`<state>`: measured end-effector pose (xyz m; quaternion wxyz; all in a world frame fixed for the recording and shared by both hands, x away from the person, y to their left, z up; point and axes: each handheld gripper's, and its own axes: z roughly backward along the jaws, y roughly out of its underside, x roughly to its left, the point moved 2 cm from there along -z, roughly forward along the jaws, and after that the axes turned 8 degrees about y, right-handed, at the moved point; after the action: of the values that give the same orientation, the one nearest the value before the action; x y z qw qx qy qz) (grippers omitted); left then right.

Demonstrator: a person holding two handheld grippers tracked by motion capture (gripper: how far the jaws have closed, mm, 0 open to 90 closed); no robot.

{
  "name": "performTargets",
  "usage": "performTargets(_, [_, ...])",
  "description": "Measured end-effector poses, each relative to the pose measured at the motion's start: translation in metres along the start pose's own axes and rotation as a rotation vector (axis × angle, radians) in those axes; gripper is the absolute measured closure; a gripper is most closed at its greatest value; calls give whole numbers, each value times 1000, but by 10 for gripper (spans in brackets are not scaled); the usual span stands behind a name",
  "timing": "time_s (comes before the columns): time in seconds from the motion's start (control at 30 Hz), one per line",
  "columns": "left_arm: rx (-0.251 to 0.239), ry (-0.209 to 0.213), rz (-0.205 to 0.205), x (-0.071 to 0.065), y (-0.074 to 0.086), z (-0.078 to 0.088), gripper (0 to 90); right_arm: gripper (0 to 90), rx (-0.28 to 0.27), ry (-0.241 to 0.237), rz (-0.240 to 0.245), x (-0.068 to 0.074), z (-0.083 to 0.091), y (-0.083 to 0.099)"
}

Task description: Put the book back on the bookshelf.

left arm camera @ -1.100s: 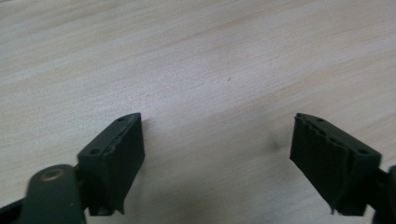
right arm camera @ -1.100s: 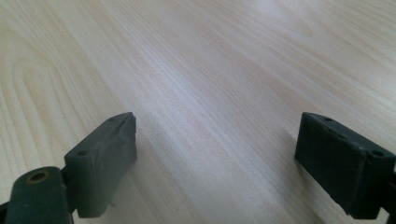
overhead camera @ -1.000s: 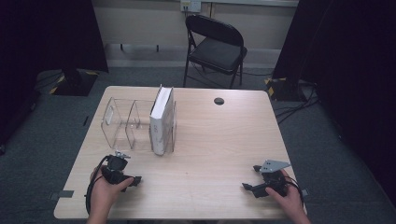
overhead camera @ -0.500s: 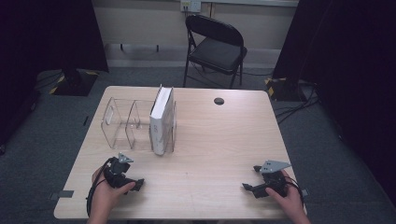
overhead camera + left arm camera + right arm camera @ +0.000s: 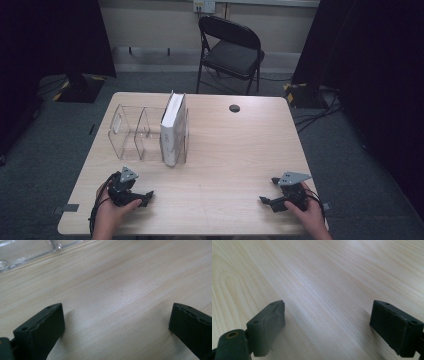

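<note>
Both grippers rest low over the table (image 5: 235, 165) with nothing in them: the left gripper (image 5: 146, 196) has just been opening and its jaws now stand wide apart over bare wood, and the right gripper (image 5: 266, 201) is spread the same way. Ahead of the left gripper, a little to its right, the white book (image 5: 172, 131) stands upright in the last slot of the clear organizer (image 5: 131, 134). I think the smooth, glossy cover could slip from the pads. The organizer looks like light, thin plastic, so a push may slide or tip it.
</note>
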<state>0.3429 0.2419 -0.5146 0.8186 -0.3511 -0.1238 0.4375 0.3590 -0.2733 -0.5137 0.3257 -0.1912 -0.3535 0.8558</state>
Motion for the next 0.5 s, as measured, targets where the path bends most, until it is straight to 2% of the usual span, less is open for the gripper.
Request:
performTargets(0.13, [-31,4,-12,1,3,0,0,119,1,1,-2,0,0,0])
performTargets(0.5, [-32,10,-20,2,3,0,0,119,1,0,-1,0,0,0])
